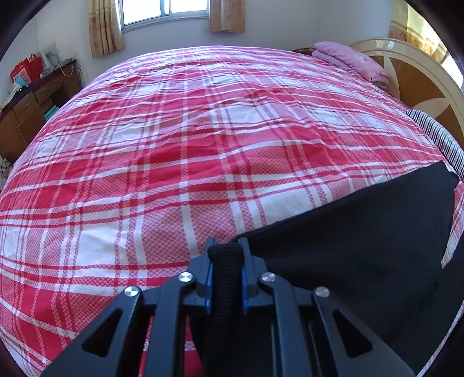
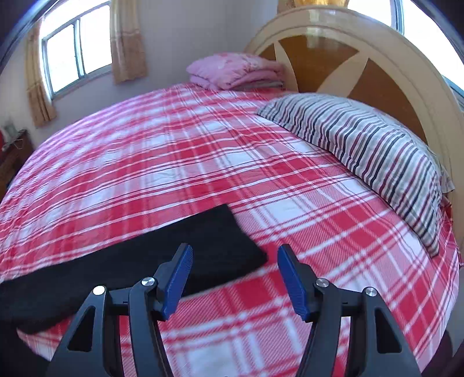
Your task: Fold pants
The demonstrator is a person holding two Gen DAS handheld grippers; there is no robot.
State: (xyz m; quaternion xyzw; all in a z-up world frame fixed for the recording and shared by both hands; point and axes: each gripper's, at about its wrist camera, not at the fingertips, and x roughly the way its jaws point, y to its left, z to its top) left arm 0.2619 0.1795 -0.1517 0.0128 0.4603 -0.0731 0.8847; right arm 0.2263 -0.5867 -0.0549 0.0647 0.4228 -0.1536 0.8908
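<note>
Black pants [image 1: 362, 232] lie on the red and white plaid bed sheet [image 1: 185, 139]. My left gripper [image 1: 226, 246] is shut on a bunched black edge of the pants, and the cloth stretches from it to the right. In the right wrist view the pants [image 2: 139, 261] lie flat as a long dark strip at the lower left. My right gripper [image 2: 235, 261] is open and empty, hovering just above the sheet [image 2: 203, 162], with its left finger over the pants' right end.
A striped pillow [image 2: 371, 156] lies by the curved headboard [image 2: 362, 58] at the right. A folded pink blanket [image 2: 232, 69] sits at the far corner. A wooden desk [image 1: 32, 104] with clutter stands left of the bed, under a curtained window [image 1: 165, 11].
</note>
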